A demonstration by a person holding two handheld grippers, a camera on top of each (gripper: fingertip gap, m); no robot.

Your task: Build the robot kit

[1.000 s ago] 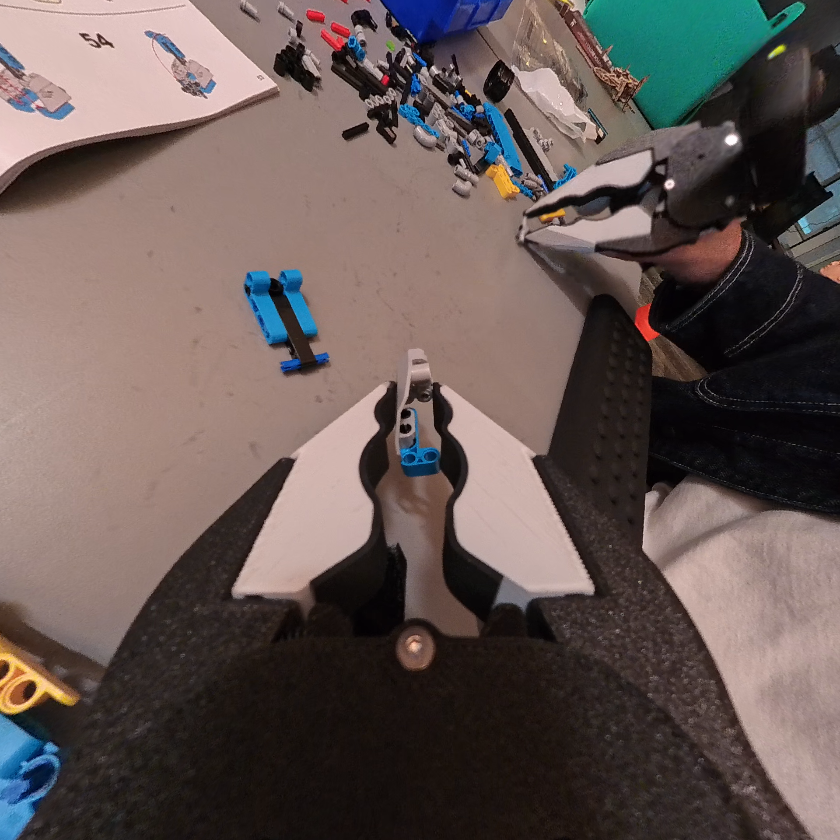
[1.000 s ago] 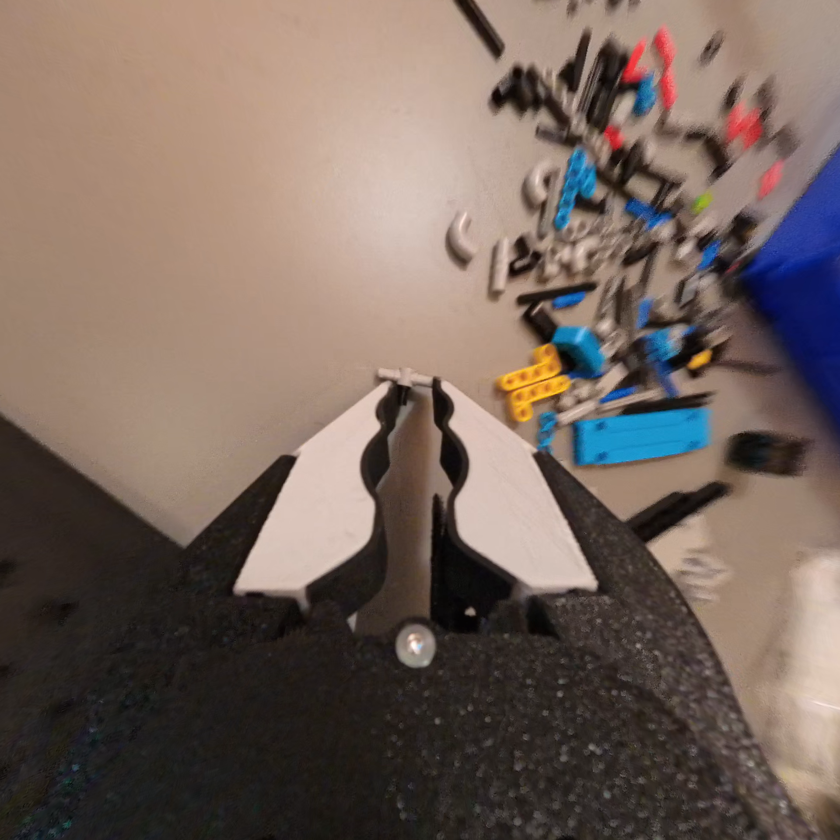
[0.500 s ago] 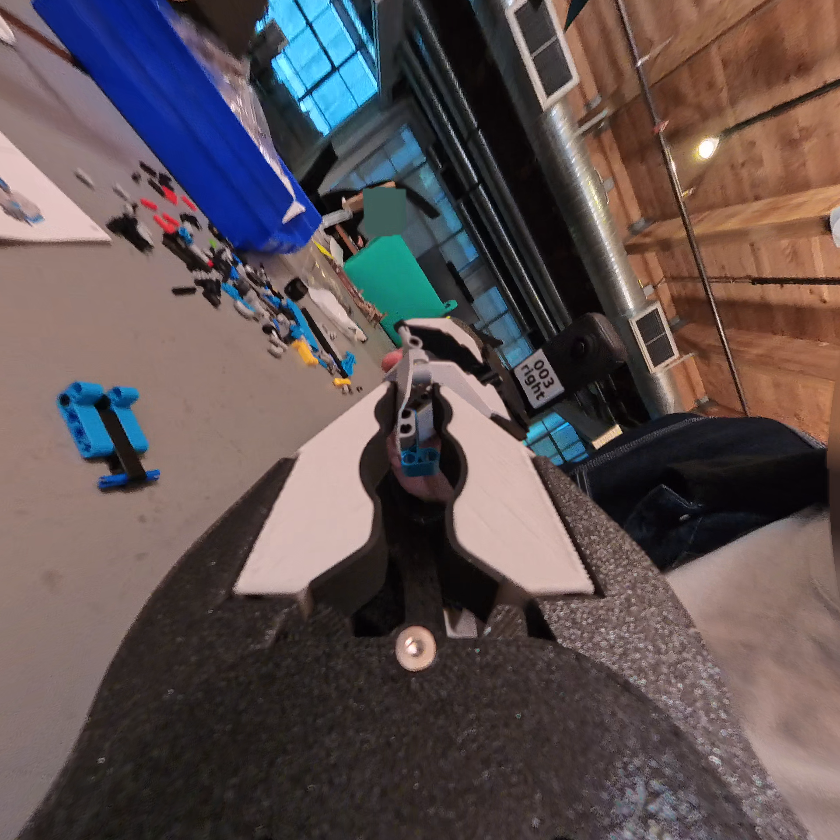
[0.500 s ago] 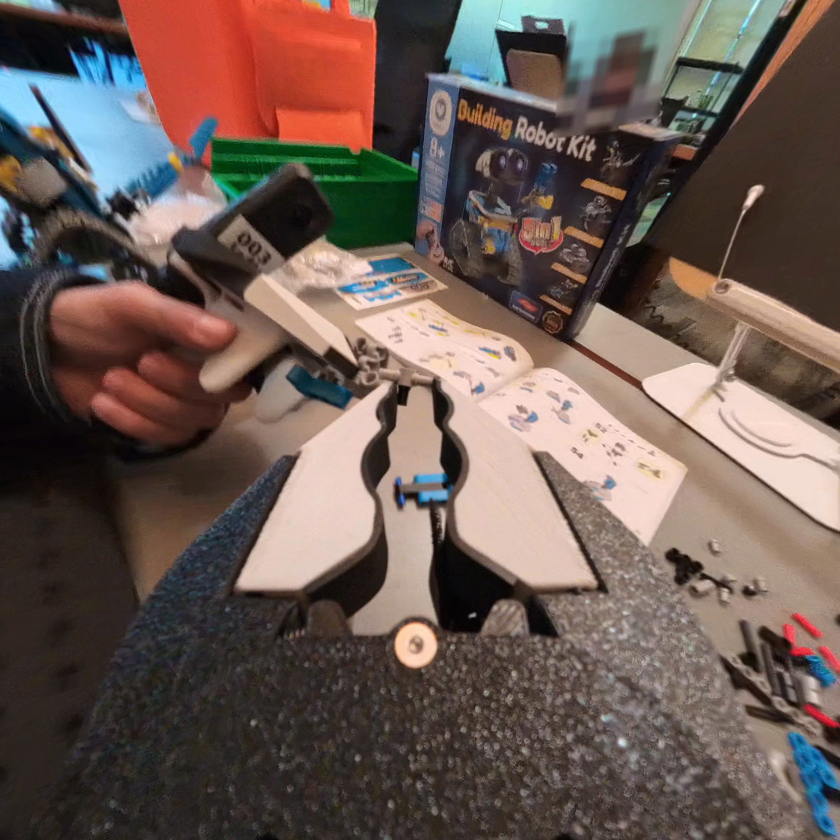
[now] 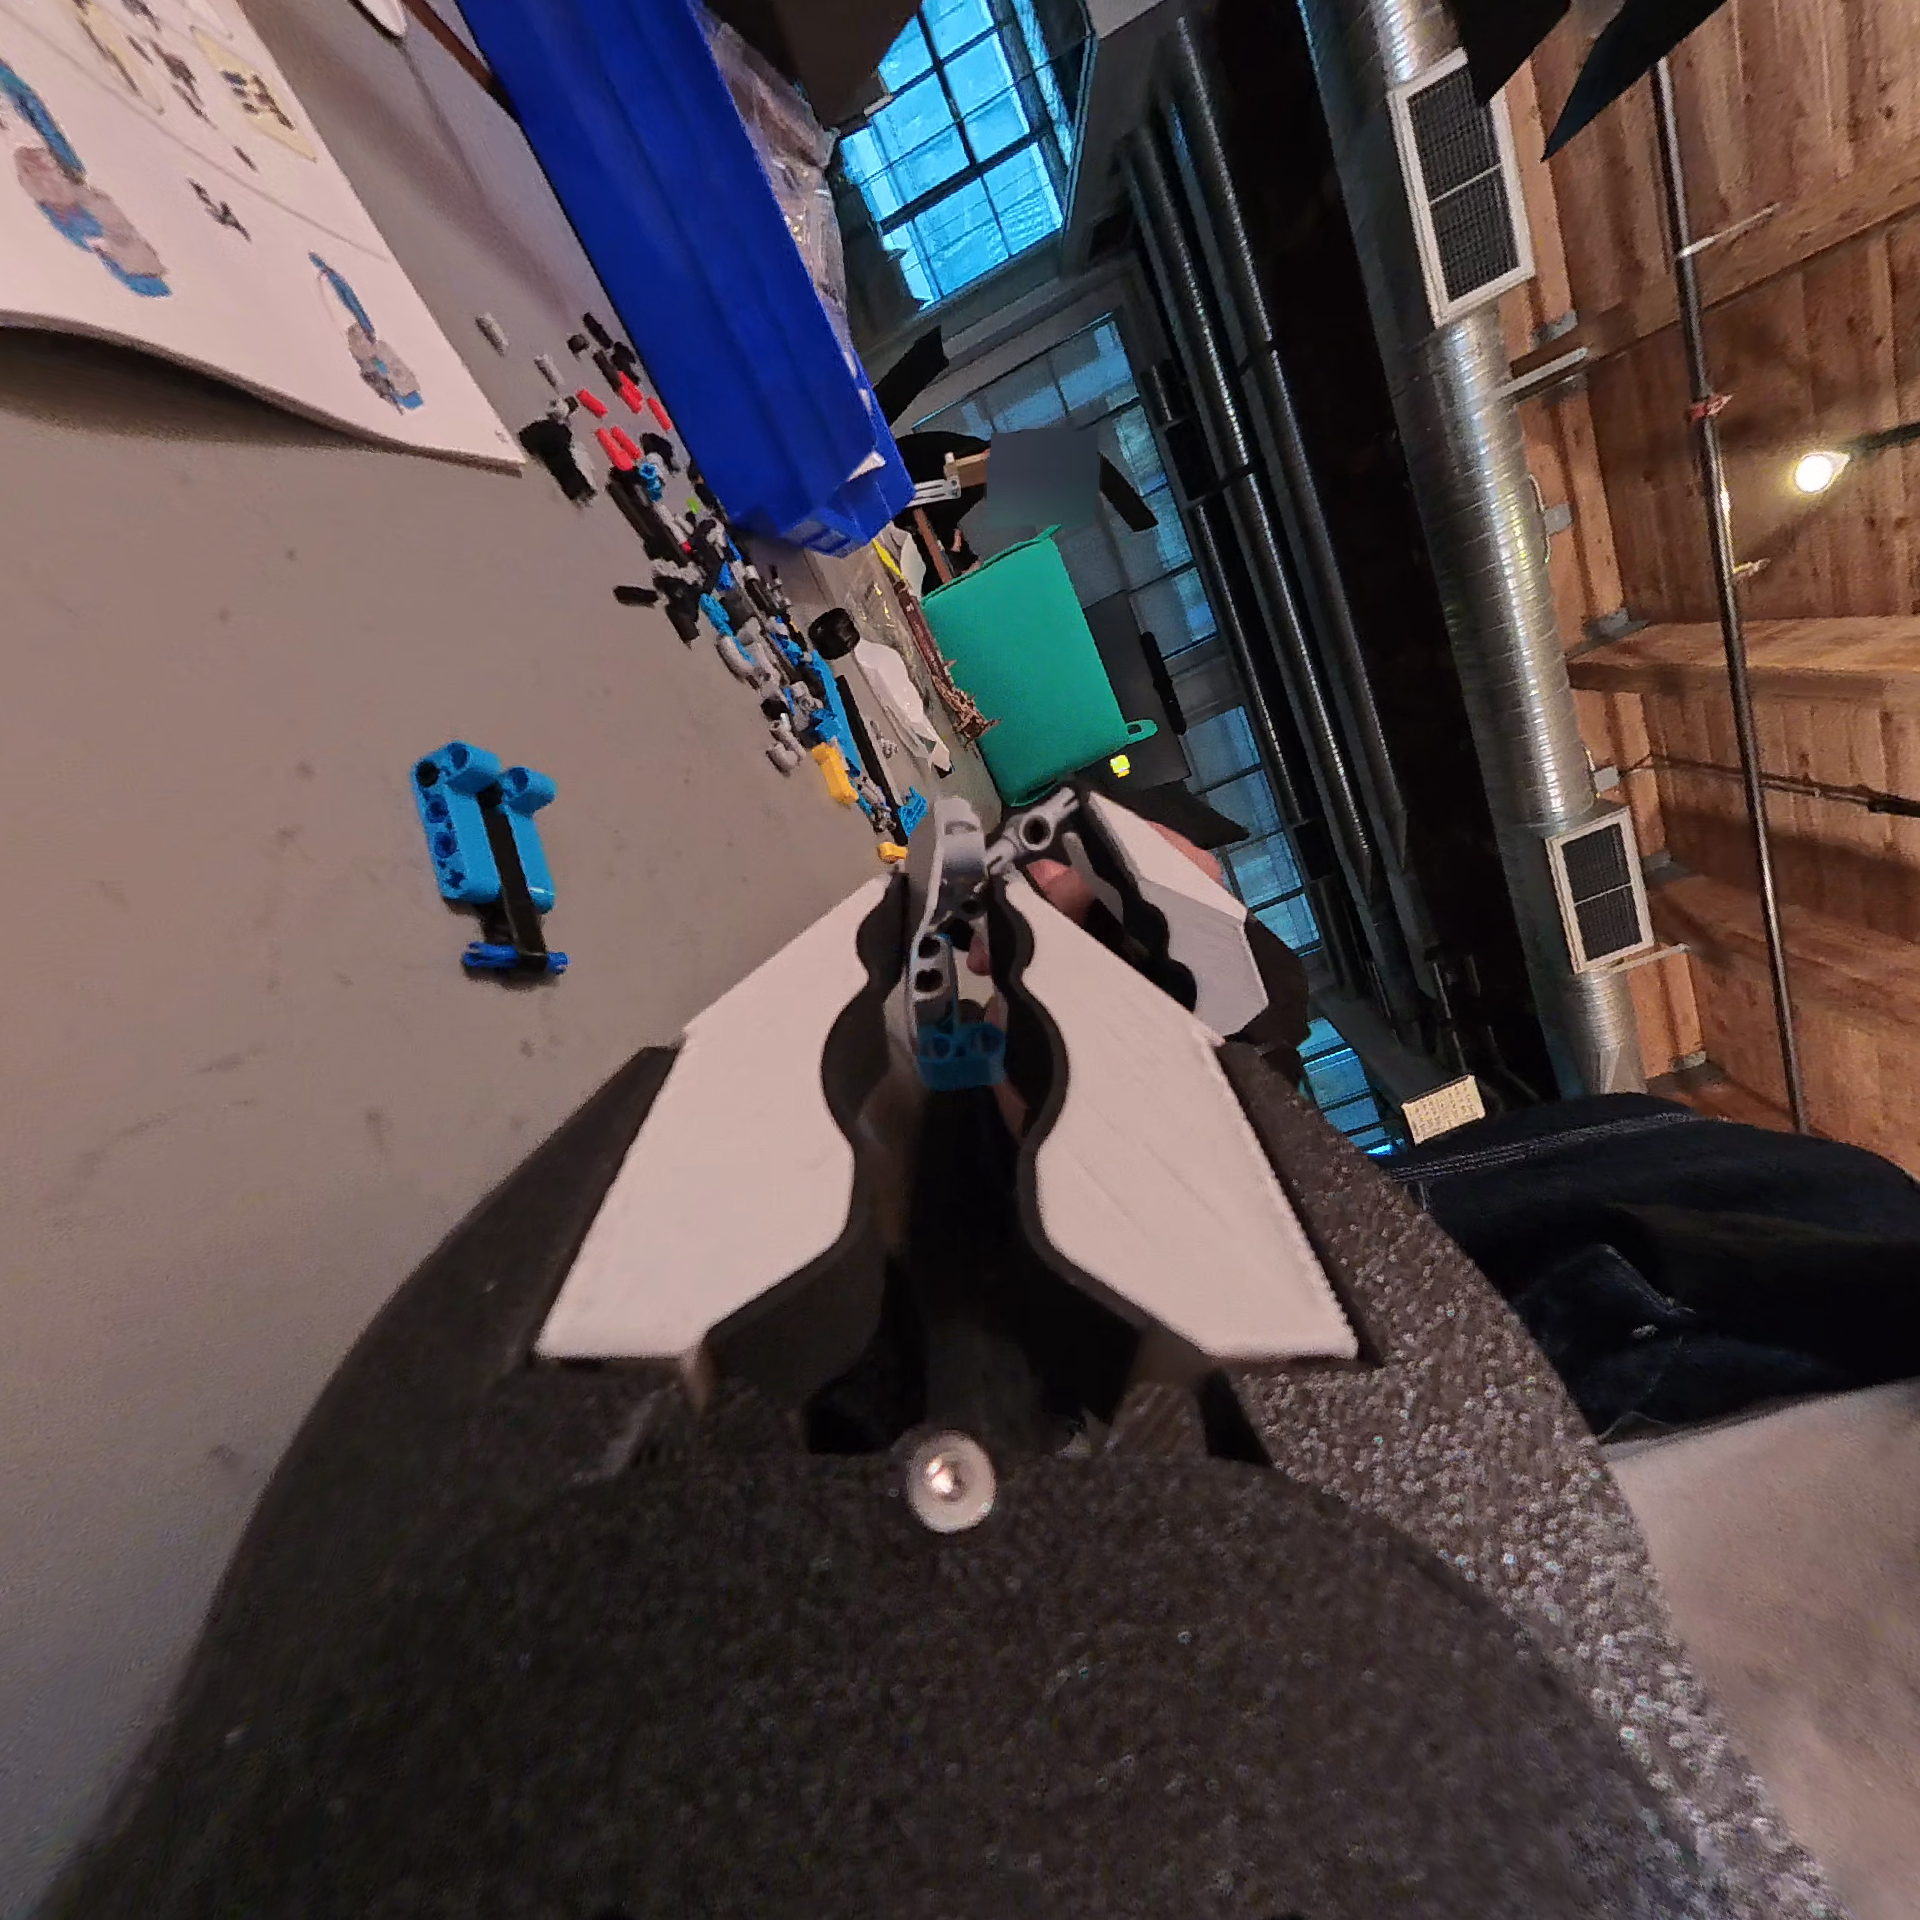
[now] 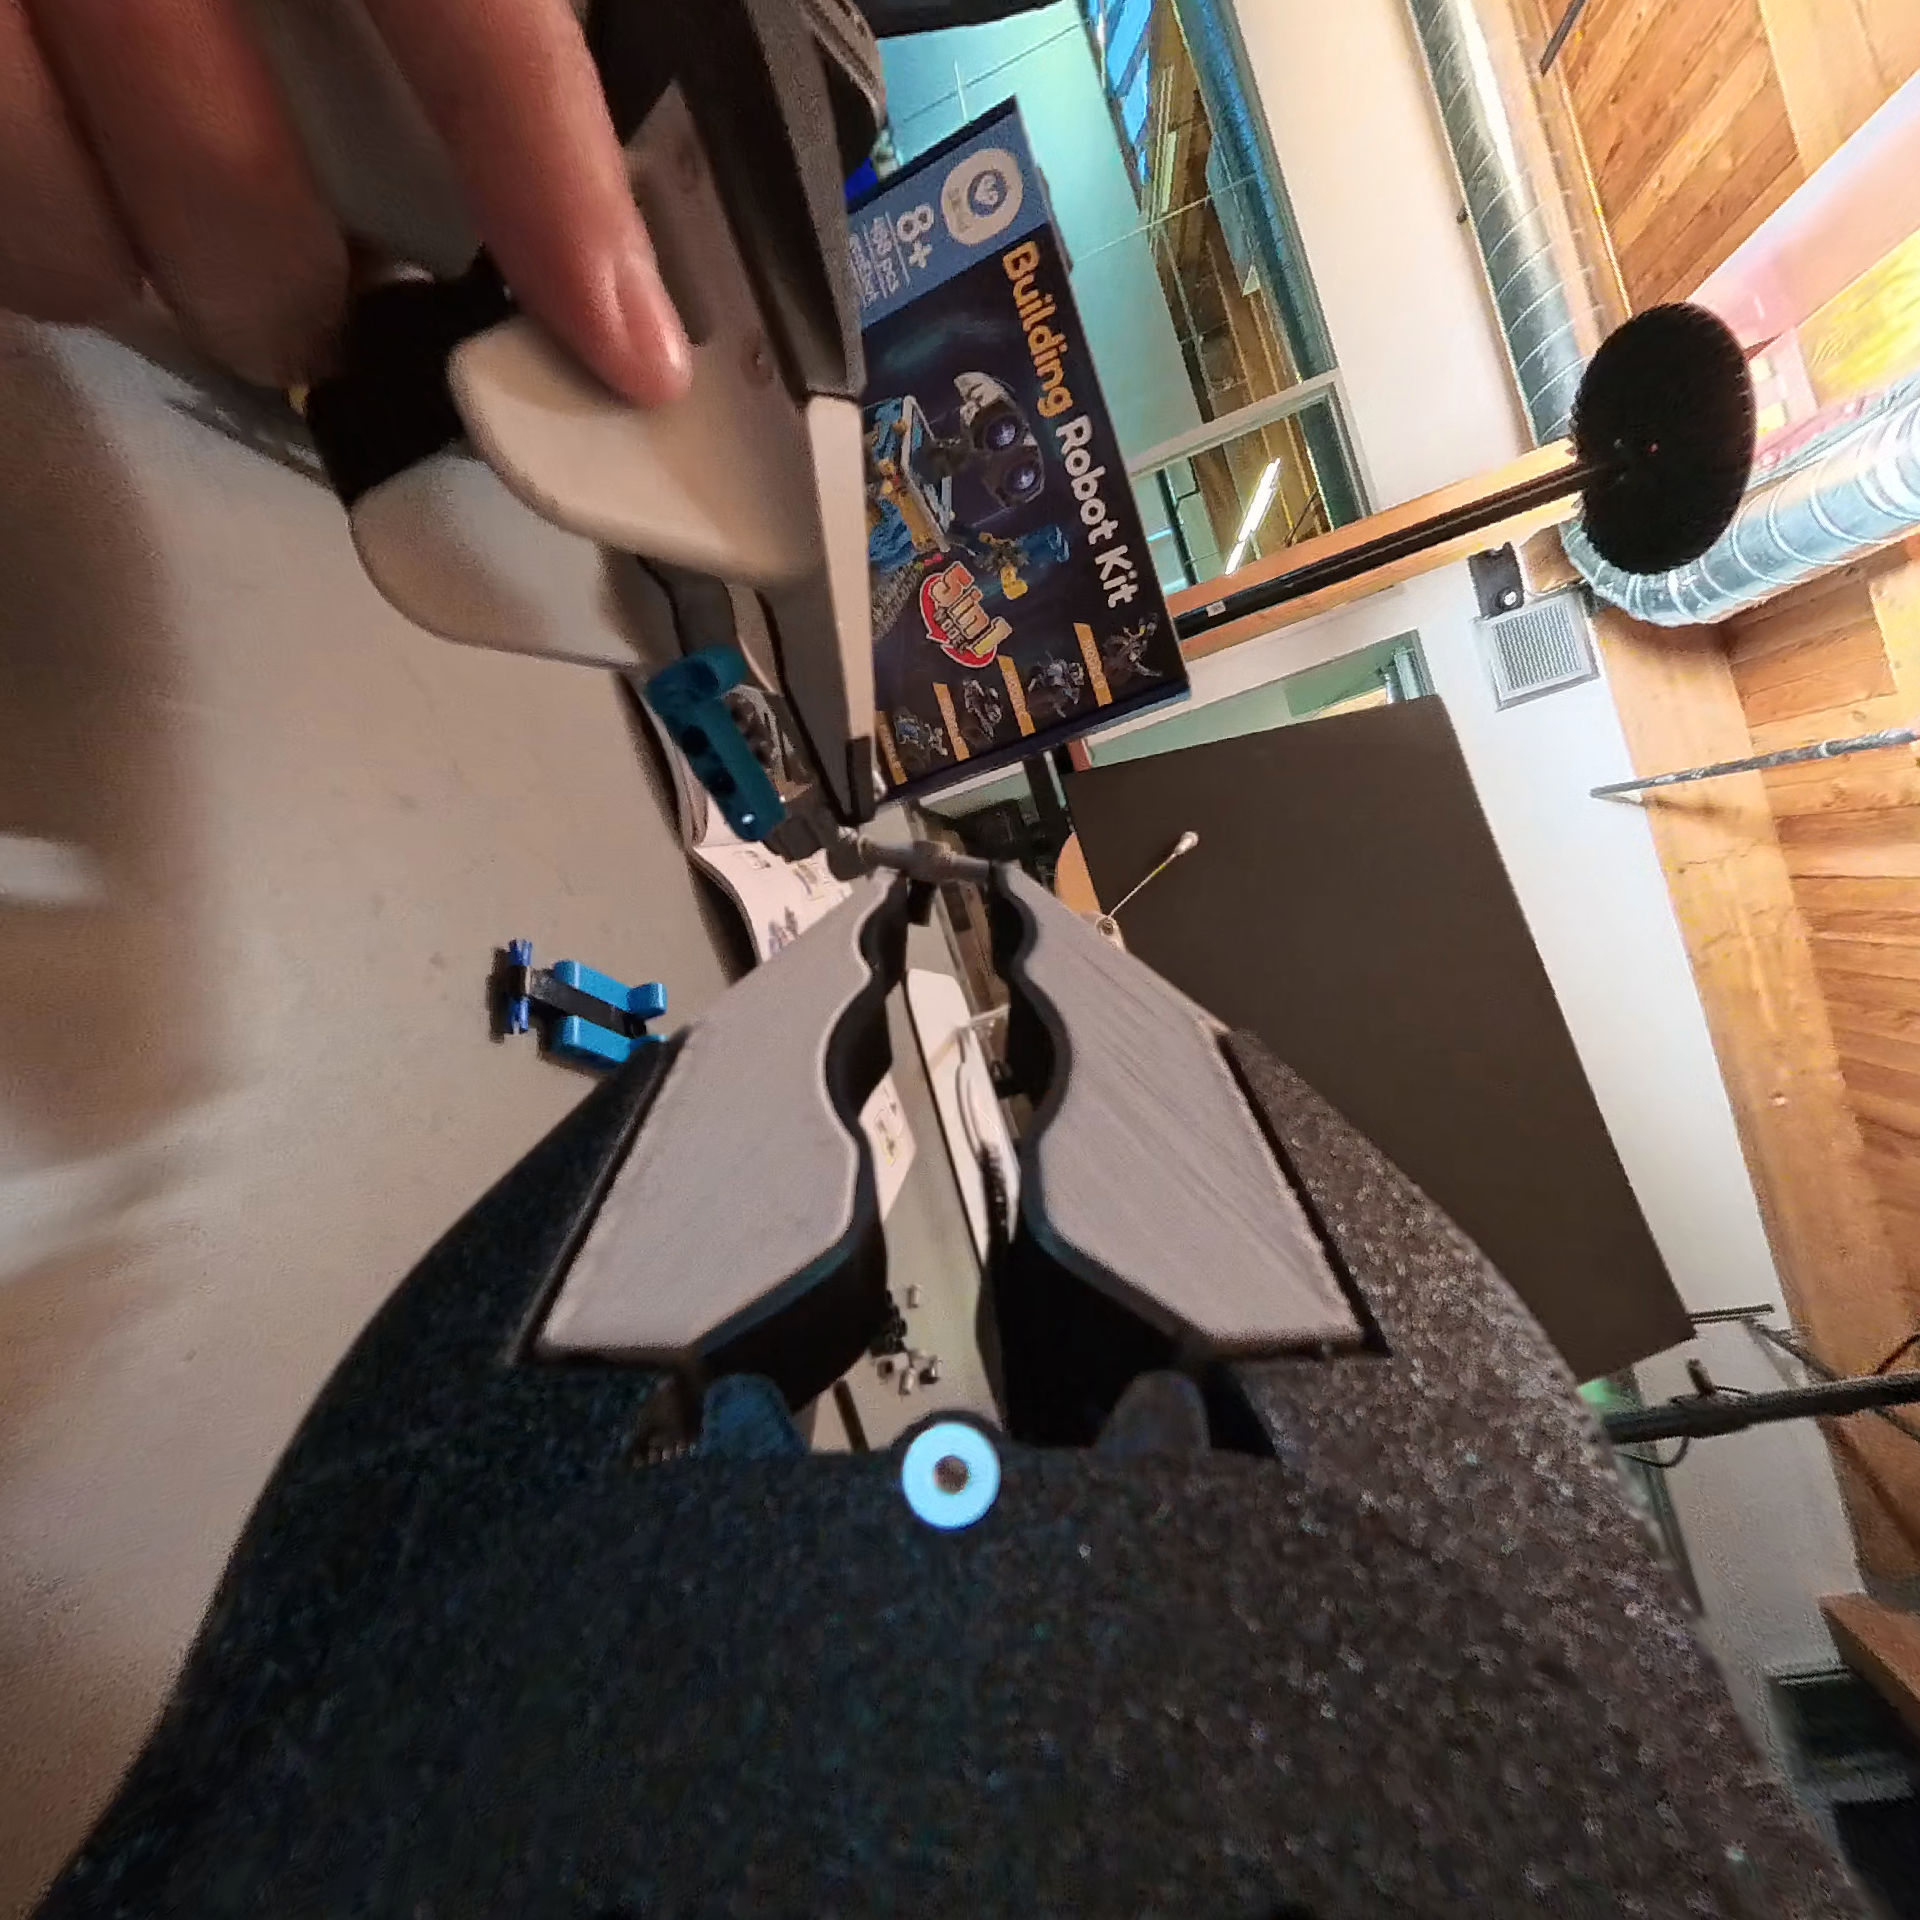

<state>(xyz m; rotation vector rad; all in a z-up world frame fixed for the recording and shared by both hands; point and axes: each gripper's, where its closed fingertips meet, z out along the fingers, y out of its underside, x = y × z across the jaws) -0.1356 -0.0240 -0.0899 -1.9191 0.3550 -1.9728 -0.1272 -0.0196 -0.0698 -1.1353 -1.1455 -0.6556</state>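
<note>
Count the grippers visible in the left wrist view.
2: the left gripper, in the foreground, clamps a grey and blue piece; the right gripper, just beyond it, meets it tip to tip.

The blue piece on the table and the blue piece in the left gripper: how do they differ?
The blue piece on the table lies flat and free, with a black bar; the blue piece in the left gripper is lifted, fixed to a grey beam. The table one looks bigger. Both are plastic building parts.
</note>
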